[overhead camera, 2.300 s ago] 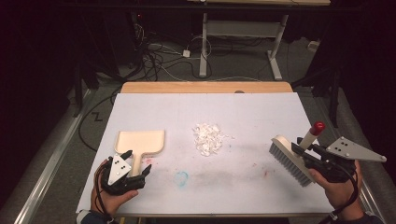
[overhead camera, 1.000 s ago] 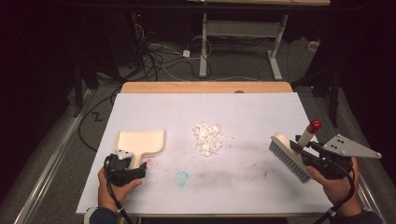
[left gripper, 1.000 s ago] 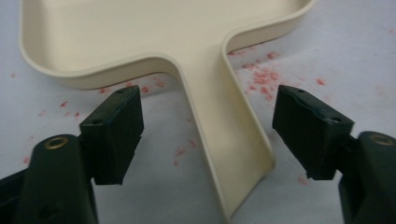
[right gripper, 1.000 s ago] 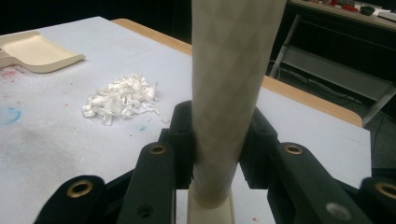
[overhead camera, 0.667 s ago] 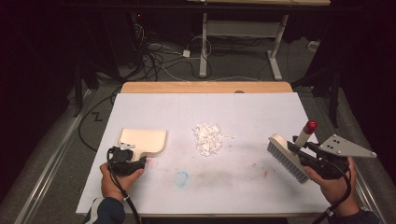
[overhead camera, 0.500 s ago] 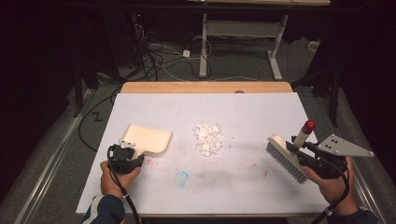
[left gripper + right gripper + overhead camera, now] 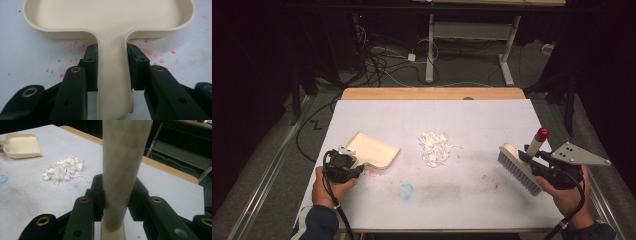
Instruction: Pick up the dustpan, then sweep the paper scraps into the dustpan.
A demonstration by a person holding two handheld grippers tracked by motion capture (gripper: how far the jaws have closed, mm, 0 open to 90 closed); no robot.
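I've got the left hand-held gripper [image 7: 112, 72] clamped on the dustpan [image 7: 373, 150] handle and the right hand-held gripper [image 7: 116, 195] clamped on the brush [image 7: 518, 167] handle, w/ scraps [image 7: 435, 148] mid-desk [image 7: 462, 210] between them, so a hard sweep could scatter bits past the pan

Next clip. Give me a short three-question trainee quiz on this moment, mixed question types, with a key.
1. True or false: the left gripper is shut on the dustpan handle.
2. What does the right gripper hold? A) sponge B) brush C) cup
3. What lies between dustpan and brush on the table?

Key: 1 true. 2 B, by its handle. 3 A pile of white scraps.
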